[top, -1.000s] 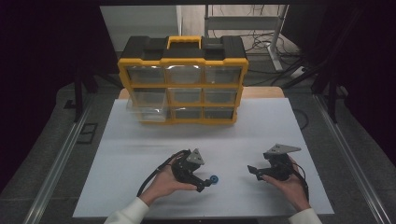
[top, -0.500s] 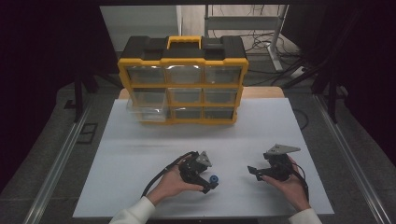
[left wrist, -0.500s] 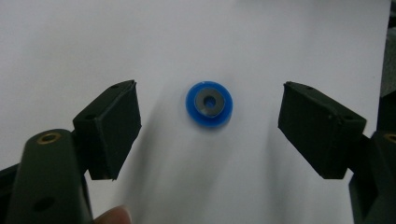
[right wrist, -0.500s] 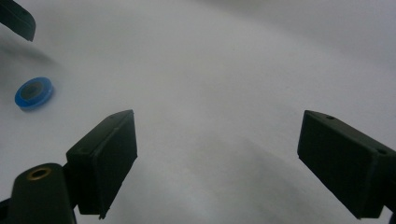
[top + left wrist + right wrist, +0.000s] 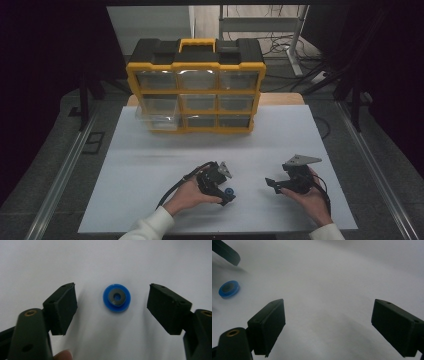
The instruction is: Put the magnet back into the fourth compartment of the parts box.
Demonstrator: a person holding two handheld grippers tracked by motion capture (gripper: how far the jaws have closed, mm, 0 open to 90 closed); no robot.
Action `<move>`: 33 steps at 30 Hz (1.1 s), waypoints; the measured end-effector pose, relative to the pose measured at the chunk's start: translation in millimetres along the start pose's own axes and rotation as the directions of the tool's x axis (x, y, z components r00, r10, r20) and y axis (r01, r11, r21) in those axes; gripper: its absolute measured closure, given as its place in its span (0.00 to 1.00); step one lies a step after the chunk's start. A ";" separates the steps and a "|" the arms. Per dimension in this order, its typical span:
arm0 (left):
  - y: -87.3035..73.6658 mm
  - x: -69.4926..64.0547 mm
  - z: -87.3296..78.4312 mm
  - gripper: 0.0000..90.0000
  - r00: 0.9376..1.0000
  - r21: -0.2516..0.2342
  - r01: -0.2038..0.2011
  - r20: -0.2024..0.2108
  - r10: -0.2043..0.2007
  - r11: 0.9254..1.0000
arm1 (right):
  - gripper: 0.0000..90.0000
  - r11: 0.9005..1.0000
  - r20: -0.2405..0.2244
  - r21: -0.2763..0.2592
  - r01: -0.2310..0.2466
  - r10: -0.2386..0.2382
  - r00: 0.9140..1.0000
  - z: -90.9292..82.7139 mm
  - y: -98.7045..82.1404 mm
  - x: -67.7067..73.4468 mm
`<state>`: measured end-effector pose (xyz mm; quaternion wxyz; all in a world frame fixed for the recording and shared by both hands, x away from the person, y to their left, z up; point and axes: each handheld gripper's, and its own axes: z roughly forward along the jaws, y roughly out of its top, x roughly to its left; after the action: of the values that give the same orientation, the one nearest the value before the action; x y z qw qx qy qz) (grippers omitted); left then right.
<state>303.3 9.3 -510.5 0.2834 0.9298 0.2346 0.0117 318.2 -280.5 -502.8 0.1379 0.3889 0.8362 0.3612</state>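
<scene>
A small blue disc with a dark grey centre (image 5: 116, 297) lies flat on the white table sheet (image 5: 150, 160). My left gripper (image 5: 112, 307) points down over it, one jaw on each side, and neither pad touches it. Those jaws have just been closing a little, with the disc between them. In the high view the disc (image 5: 230, 191) peeks out beside the left gripper (image 5: 225, 194) at the front middle. To the right, my right gripper (image 5: 272, 184) rests open, nothing between its pads (image 5: 269, 325). The right gripper view has the disc (image 5: 229, 289) at far left.
A yellow and black organiser (image 5: 196, 90) with several clear drawers stands at the back of the sheet. Its lower left drawer (image 5: 159, 119) is pulled out. Metal rails run along both sides of the table.
My left hand has shifted right and slightly down, so its jaws now straddle the blue disc. The right hand has kept still.
</scene>
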 end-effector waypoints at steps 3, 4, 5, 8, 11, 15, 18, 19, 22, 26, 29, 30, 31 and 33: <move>3.5 -0.7 3.7 0.33 1.000 0.013 -0.010 -0.001 0.010 1.000 | 0.14 1.000 -0.001 0.002 0.001 -0.001 1.000 0.1 0.0 0.3; 4.5 -1.3 4.8 0.35 1.000 0.021 -0.018 -0.002 0.018 1.000 | 0.14 1.000 0.000 0.002 0.002 -0.002 1.000 0.1 -0.1 0.4; 5.4 -2.1 6.1 0.38 1.000 0.027 -0.023 -0.003 0.023 0.999 | 0.14 1.000 0.000 0.002 0.003 -0.003 1.000 0.0 -0.2 0.4; 7.9 -5.0 10.0 0.43 0.999 0.056 -0.049 -0.009 0.049 0.997 | 0.14 1.000 0.001 -0.001 0.001 -0.001 1.000 -0.3 -0.1 -0.1; 9.9 -6.7 9.9 0.50 0.998 0.072 -0.053 -0.033 0.056 0.996 | 0.14 1.000 0.003 -0.003 0.001 -0.001 1.000 -0.8 -0.1 -0.6; 10.6 -8.0 9.0 0.61 0.998 0.080 -0.057 -0.031 0.060 0.995 | 0.14 1.000 0.003 -0.002 0.002 -0.002 1.000 -0.7 -0.1 -0.3; 10.8 -10.7 8.4 0.69 0.997 0.089 -0.068 -0.028 0.070 0.994 | 0.14 1.000 0.004 -0.003 0.000 0.000 1.000 -1.2 -0.1 -0.9; 10.9 -10.7 8.3 0.69 0.997 0.090 -0.068 -0.025 0.071 0.994 | 0.14 1.000 0.004 -0.003 0.000 0.000 1.000 -1.2 0.0 -0.9; 10.8 -11.3 8.0 0.69 0.997 0.091 -0.075 -0.020 0.077 0.993 | 0.14 1.000 0.005 -0.002 0.002 -0.002 1.000 -1.1 -0.1 -0.6; 9.8 -9.9 4.9 0.69 0.997 0.077 -0.076 -0.005 0.076 0.994 | 0.14 1.000 0.006 -0.004 0.000 0.000 1.000 -1.6 0.0 -1.0; 8.9 -7.0 -1.7 0.69 0.998 0.050 -0.058 0.008 0.058 0.997 | 0.14 1.000 0.009 -0.003 0.000 0.000 1.000 -1.8 -0.1 -1.2; 8.3 -5.9 -4.3 0.69 0.999 0.044 -0.052 0.011 0.051 0.998 | 0.14 1.000 0.009 -0.003 0.001 -0.001 1.000 -1.8 -0.1 -1.1; 7.6 -4.9 -6.8 0.69 0.999 0.038 -0.048 0.013 0.048 0.998 | 0.14 1.000 0.008 -0.003 0.002 -0.002 1.000 -1.7 -0.1 -1.0; 5.5 -3.0 -12.3 0.69 0.999 0.026 -0.039 0.016 0.039 0.999 | 0.14 1.000 0.008 -0.003 0.001 -0.001 1.000 -1.8 -0.1 -1.0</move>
<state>301.1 10.3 -497.0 0.2728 0.9379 0.2144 0.0067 317.9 -282.3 -501.7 0.1420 0.3897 0.8353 0.3608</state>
